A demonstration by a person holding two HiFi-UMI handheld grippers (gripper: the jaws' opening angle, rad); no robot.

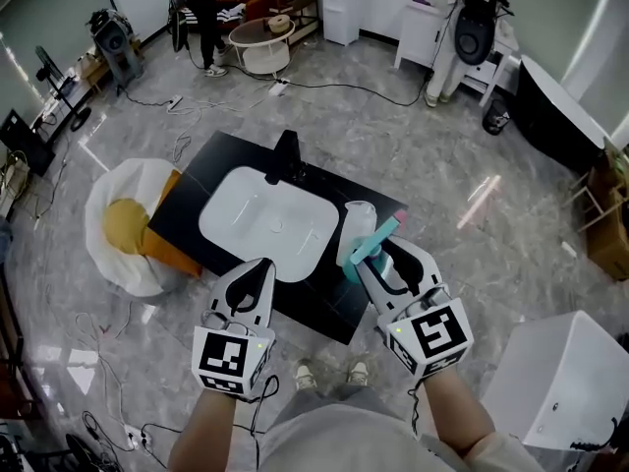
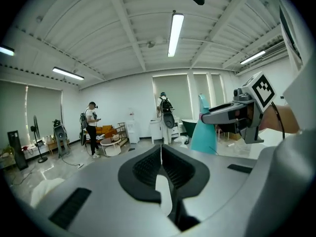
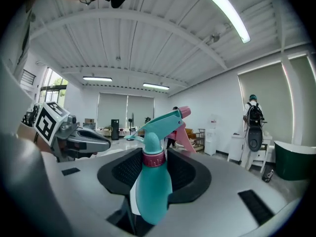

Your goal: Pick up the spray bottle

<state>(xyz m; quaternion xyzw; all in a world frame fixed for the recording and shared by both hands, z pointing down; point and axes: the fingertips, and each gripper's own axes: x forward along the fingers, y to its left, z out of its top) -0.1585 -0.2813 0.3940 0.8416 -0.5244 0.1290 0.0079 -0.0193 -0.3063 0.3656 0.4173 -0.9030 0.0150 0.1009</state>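
The spray bottle (image 1: 373, 239) is teal with a pink collar and a pink nozzle tip. My right gripper (image 1: 371, 264) is shut on it, held up above the right end of the black table (image 1: 187, 200). In the right gripper view the bottle (image 3: 153, 186) stands upright between the black pads (image 3: 185, 172), trigger head pointing up and right. The left gripper view shows the bottle's teal body (image 2: 205, 135) under the right gripper (image 2: 232, 113). My left gripper (image 1: 263, 265) is raised beside it, jaws shut with nothing between them (image 2: 160, 152).
A white basin (image 1: 265, 219) with a black faucet (image 1: 285, 155) is set in the table. A white and yellow bean bag (image 1: 123, 224) lies at its left. A white box (image 1: 560, 391) stands at lower right. A person (image 1: 201, 8) and a round table (image 1: 260, 42) are far back.
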